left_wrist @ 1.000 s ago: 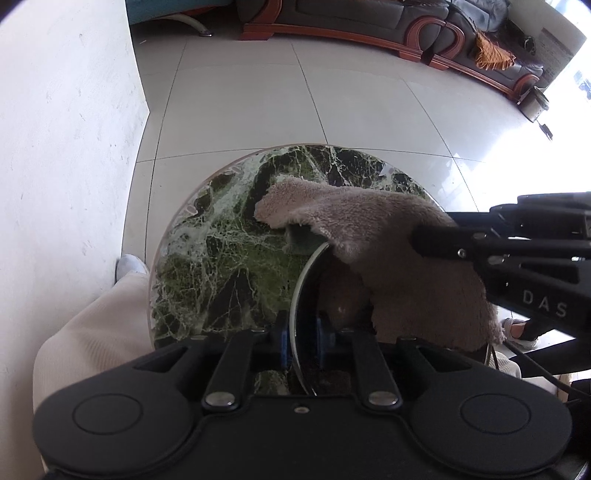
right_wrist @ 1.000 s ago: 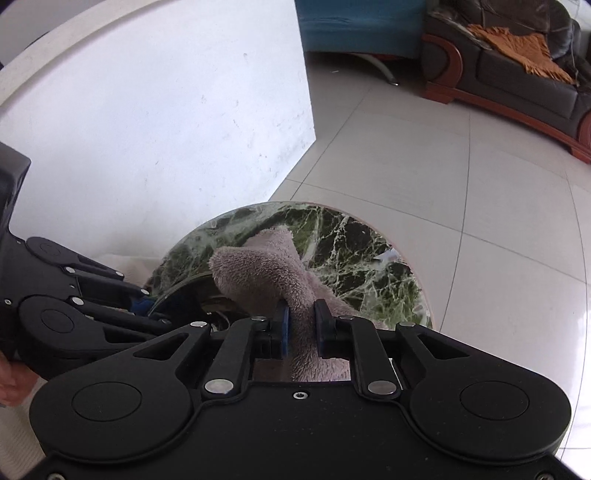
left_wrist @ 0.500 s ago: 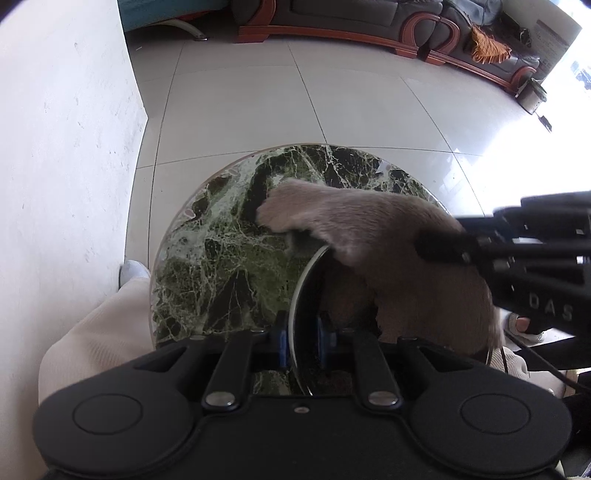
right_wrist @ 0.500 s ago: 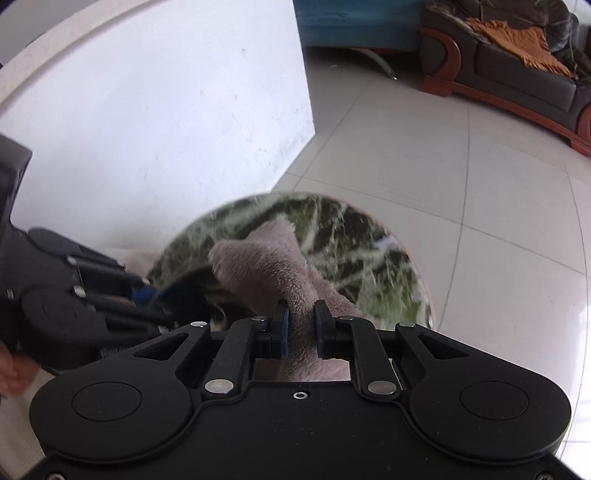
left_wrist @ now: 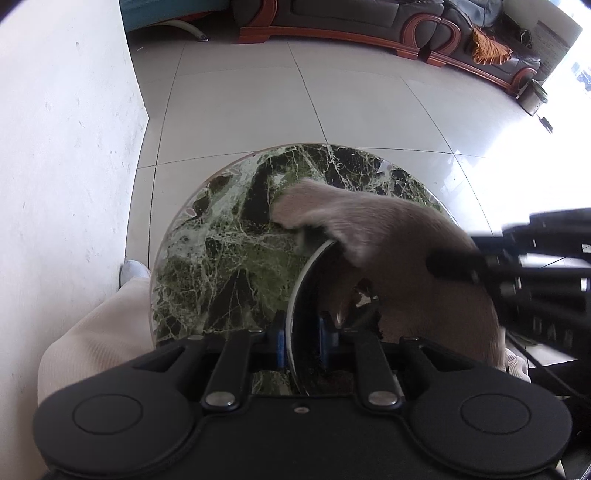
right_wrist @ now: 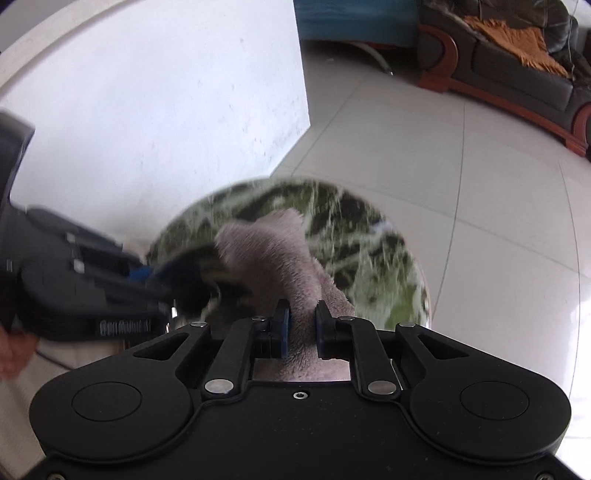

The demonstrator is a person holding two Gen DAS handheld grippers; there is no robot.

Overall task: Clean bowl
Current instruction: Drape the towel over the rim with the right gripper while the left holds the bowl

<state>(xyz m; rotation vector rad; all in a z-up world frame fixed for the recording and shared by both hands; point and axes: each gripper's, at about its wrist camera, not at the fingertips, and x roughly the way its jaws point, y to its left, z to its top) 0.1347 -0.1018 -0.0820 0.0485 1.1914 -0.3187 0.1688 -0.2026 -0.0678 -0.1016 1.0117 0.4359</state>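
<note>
A dark bowl with a pale rim (left_wrist: pixel 306 273) is tilted up over a round green marble table (left_wrist: pixel 221 251). My left gripper (left_wrist: pixel 302 338) is shut on the bowl's near rim, one blue pad on each side of the wall. A fluffy beige cloth (left_wrist: pixel 399 251) drapes over and into the bowl. My right gripper (right_wrist: pixel 302 326) is shut on that cloth (right_wrist: pixel 273 254), and it enters the left wrist view from the right (left_wrist: pixel 454 264). In the right wrist view the bowl (right_wrist: pixel 195 273) and left gripper (right_wrist: pixel 155 275) are blurred at the left. The bowl's inside is mostly hidden by cloth.
A white wall (left_wrist: pixel 62 147) stands close on the left of the table. The person's cream trouser leg (left_wrist: pixel 92 332) and shoe (left_wrist: pixel 135 269) lie by the table's near left edge. Pale floor tiles (left_wrist: pixel 332 99) stretch to a dark sofa (left_wrist: pixel 406 22) at the back.
The cloth has slid to the right and bunched over the bowl while my right gripper moved with it. The left gripper and bowl have kept still.
</note>
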